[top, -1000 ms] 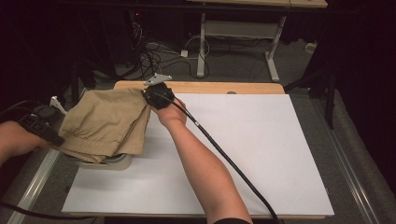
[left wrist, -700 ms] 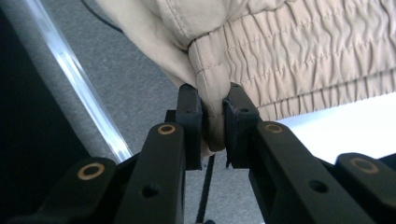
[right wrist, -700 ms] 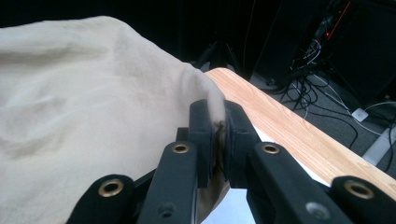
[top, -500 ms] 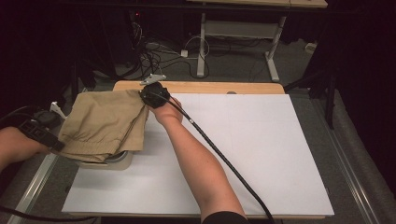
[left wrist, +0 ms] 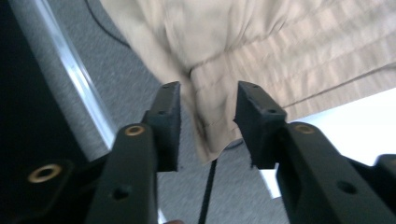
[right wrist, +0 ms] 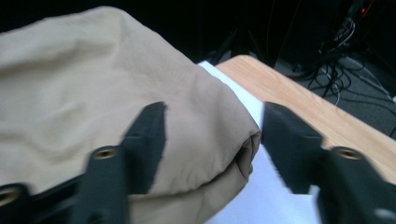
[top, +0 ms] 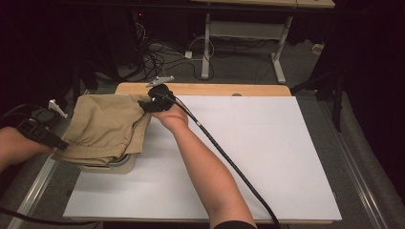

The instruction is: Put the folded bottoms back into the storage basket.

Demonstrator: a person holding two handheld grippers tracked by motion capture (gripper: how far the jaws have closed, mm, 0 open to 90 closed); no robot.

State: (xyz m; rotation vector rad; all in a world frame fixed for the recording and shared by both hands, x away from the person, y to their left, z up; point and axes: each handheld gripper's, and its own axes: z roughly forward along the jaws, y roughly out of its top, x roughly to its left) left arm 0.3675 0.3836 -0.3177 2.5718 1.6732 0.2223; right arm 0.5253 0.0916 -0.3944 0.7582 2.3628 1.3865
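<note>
A folded tan garment (top: 105, 126) lies at the table's left over a pale grey object (top: 119, 166). My left gripper (top: 59, 142) is at its near left corner. In the left gripper view the jaws (left wrist: 208, 100) have just been opening, and the garment's hem (left wrist: 210, 116) hangs between the pads without being pressed. My right gripper (top: 147, 104) is at the far right corner. Its jaws (right wrist: 212, 121) have also just been opening and stand wide around the folded corner (right wrist: 224, 140), not gripping it.
A white sheet (top: 267, 157) covers the wooden table (top: 215, 89). The right gripper's cable (top: 229, 164) runs along the forearm to the near edge. A metal rail (top: 33, 191) borders the left side. Cables and a table frame (top: 205, 47) lie on the floor behind.
Both hands stay where they were. The garment's near left edge has sunk a little.
</note>
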